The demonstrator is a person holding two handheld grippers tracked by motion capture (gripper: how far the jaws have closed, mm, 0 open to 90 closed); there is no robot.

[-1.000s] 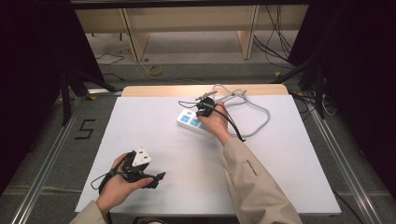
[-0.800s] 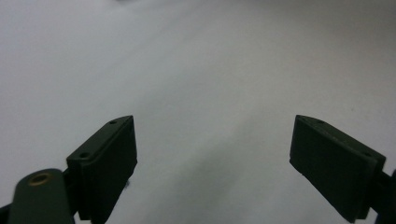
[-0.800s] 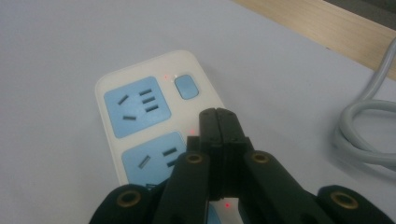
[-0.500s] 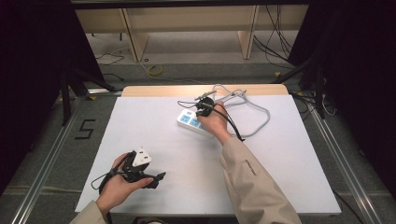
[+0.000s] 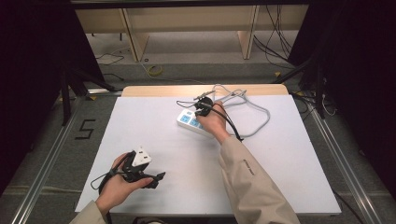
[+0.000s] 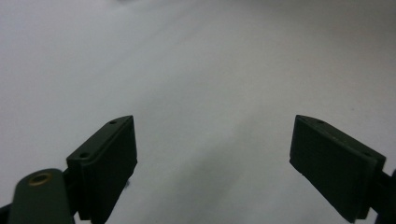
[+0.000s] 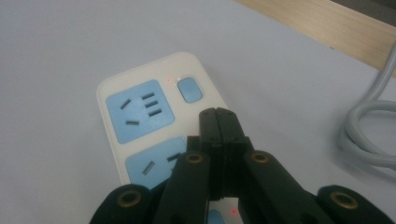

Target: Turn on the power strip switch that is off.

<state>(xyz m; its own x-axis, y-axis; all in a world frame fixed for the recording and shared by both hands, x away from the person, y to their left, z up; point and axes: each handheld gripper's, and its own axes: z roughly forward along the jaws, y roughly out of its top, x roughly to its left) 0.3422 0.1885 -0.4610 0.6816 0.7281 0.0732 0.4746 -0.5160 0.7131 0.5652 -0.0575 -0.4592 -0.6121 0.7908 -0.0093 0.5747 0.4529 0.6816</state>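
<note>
White plastic power strip with blue socket faces (image 5: 190, 120) lies toward the far edge of my white worktop (image 5: 154, 126), its long axis running away from my right gripper (image 5: 204, 108), which is much the nearer. My right gripper view has those jaws pressed together, tips poised just short of the blue rocker switch (image 7: 190, 89), with red lights beside it. From above I also see the grey cable (image 5: 254, 109) looping rightward, and my left gripper (image 5: 140, 172) spread empty near the front-left corner.
</note>
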